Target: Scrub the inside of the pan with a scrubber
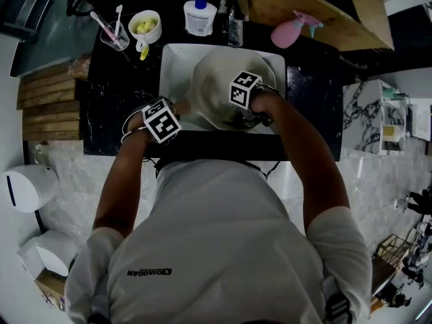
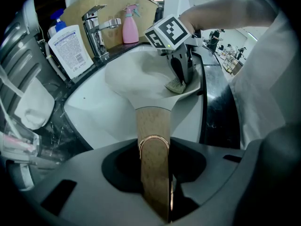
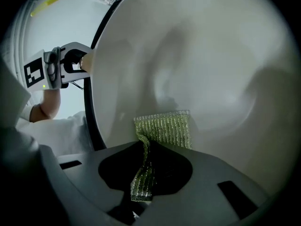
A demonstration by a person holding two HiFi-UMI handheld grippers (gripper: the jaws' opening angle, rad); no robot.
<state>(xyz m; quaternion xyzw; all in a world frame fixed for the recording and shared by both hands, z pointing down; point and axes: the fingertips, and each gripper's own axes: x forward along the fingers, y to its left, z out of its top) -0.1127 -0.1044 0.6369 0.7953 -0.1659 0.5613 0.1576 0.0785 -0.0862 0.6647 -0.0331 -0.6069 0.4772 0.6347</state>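
While my left gripper (image 2: pixel 154 185) is clamped tight on the light brown wooden handle (image 2: pixel 152 126), the round cream-white pan (image 1: pixel 214 79) sits in the white sink (image 1: pixel 173 58) with that handle pointing back toward the person's body. My right gripper (image 3: pixel 142 185) is closed on a thin green mesh scrubber (image 3: pixel 165 128) and pinches it by one end. The other end of the scrubber lies flat against the smooth inside of the pan, on the near right part, close to the rim. Both grippers are close together at the front edge of the sink. Behind the sink, on the black counter (image 1: pixel 108 100), I can see a shiny metal tap (image 2: pixel 96 27), a white bottle with a blue cap (image 2: pixel 70 48) just beside the tap, and a pink spray bottle (image 2: pixel 130 25) a bit further along.
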